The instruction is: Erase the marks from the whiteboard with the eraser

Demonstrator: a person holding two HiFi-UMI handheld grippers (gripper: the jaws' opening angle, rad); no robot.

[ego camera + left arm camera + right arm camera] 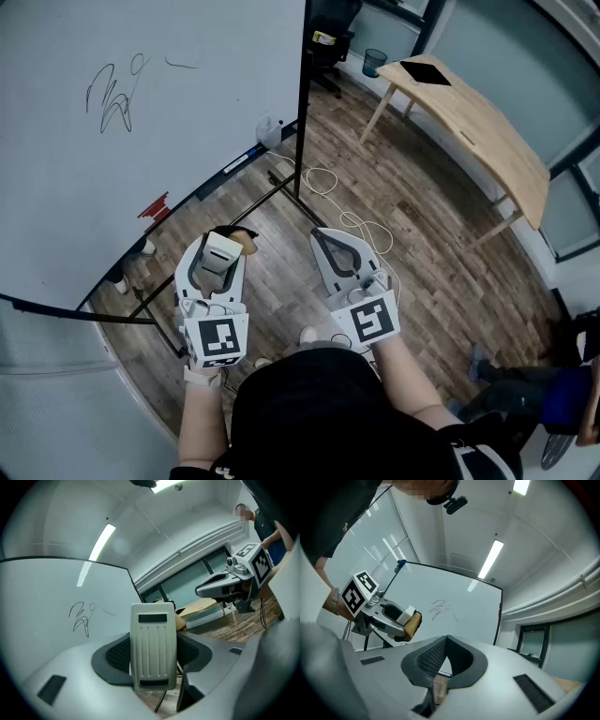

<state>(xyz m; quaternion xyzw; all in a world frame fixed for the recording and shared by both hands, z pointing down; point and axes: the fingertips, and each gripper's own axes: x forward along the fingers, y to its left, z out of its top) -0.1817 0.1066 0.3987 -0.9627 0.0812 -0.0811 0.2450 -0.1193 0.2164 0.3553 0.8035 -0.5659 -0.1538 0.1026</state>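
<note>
**Status.** Erasing has not begun, as far as can be judged. The black scribbled mark (pixel 114 96) and the short black stroke (pixel 181 64) beside it both stand whole on the large white freestanding whiteboard (pixel 56 187). No wiped patch shows.

**Claws.** The left claw (pixel 221 244) is clamped on the white plastic-backed block eraser (pixel 153 644), whose tan felt face points away from the person. The eraser is held low in front of the person, well apart from the board and below the marks. The right claw (pixel 321 234) has its jaws pressed together with nothing between them.

**Remaining.** Raise the eraser to the upper board, seat the felt on the marks and wipe both.

**Surroundings.** The floor is brown wood-plank (pixel 441 253). A loose white cable (pixel 354 221) lies near the board's stand. A light wooden counter (pixel 478 131) stands well apart, near the windows.
</note>
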